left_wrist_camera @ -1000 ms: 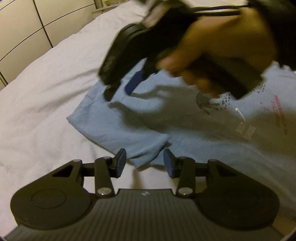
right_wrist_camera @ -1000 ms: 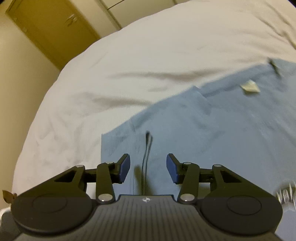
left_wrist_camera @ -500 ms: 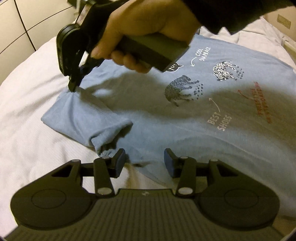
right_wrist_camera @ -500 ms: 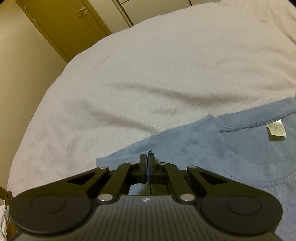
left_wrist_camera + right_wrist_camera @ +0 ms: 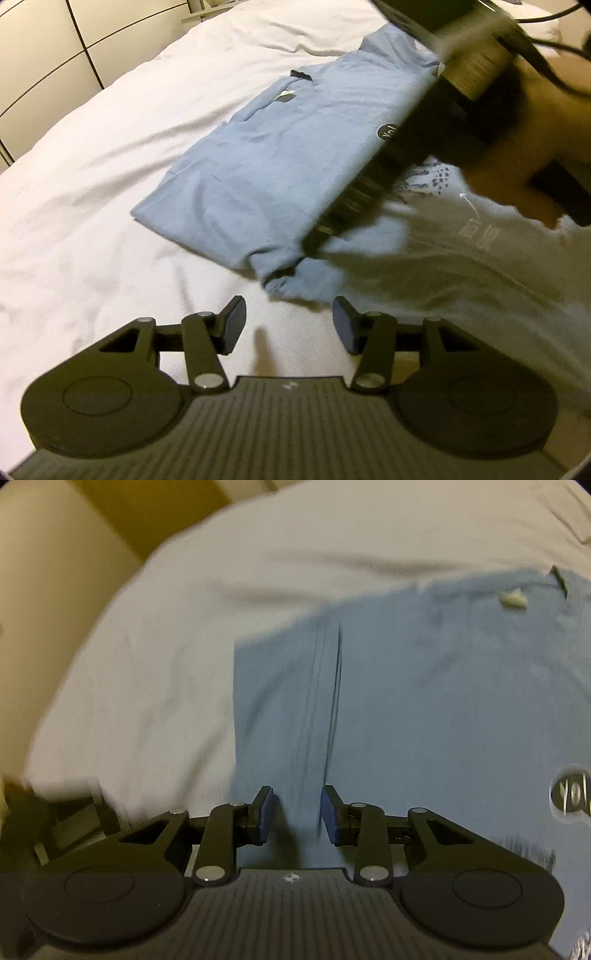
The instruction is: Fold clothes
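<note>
A light blue printed T-shirt (image 5: 280, 166) lies on the white bed, its left side folded over the front. My left gripper (image 5: 289, 321) is open and empty, just short of the folded sleeve's near corner (image 5: 277, 273). My right gripper (image 5: 294, 814) is open, its jaws part way apart astride a raised crease of the blue fabric (image 5: 332, 709), not clamping it. In the left wrist view the right gripper's body (image 5: 373, 184) and the holding hand hover, blurred, over the shirt's middle. The neck label (image 5: 512, 599) shows at the far right.
The white bedsheet (image 5: 92, 206) spreads to the left and far side of the shirt. Cream cupboard panels (image 5: 40, 62) stand beyond the bed's left edge. A yellow-brown door and wall (image 5: 122, 520) show past the bed in the right wrist view.
My right gripper was shut on the shirt's shoulder edge half a second ago; it carried that side over the shirt and its jaws have now opened. The left gripper has stayed open near the sleeve.
</note>
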`<action>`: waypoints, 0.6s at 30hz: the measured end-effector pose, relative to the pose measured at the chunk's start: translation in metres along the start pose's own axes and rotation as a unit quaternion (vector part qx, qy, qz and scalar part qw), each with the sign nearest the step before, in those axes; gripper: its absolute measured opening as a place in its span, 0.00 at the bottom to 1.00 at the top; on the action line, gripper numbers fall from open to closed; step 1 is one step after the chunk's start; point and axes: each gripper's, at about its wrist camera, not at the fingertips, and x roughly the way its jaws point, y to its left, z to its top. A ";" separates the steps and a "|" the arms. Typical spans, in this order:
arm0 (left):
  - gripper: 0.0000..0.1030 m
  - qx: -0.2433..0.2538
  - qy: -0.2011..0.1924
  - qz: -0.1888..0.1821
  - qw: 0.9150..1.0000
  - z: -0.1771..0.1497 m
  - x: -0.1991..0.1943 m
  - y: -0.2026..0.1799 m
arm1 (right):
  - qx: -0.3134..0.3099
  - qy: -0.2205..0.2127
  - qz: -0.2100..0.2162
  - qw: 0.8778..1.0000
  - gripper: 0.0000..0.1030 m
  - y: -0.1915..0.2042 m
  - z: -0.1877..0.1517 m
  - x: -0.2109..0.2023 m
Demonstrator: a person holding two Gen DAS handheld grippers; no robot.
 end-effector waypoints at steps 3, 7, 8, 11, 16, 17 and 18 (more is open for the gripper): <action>0.46 -0.003 0.001 0.003 1.000 -0.004 -0.008 0.000 | -0.023 0.007 -0.018 1.000 0.32 0.006 -0.014 -0.009; 0.46 -0.011 0.002 0.002 1.000 -0.005 -0.019 -0.008 | 0.020 -0.006 -0.027 0.999 0.32 0.001 -0.024 -0.042; 0.46 -0.012 0.001 0.001 1.000 -0.004 -0.023 -0.011 | 0.027 -0.009 -0.033 0.999 0.32 0.000 -0.028 -0.053; 0.47 -0.004 -0.005 0.002 1.000 0.005 -0.034 -0.025 | 0.024 -0.020 -0.074 0.997 0.34 -0.003 -0.040 -0.087; 0.54 0.001 -0.027 -0.005 1.000 0.037 -0.045 -0.061 | 0.033 -0.042 -0.155 0.987 0.41 -0.031 -0.053 -0.151; 0.58 0.004 -0.033 -0.004 0.999 0.046 -0.048 -0.071 | 0.037 -0.050 -0.166 0.984 0.43 -0.039 -0.053 -0.166; 0.62 0.006 -0.040 -0.004 0.999 0.056 -0.050 -0.080 | 0.040 -0.058 -0.176 0.982 0.48 -0.049 -0.053 -0.180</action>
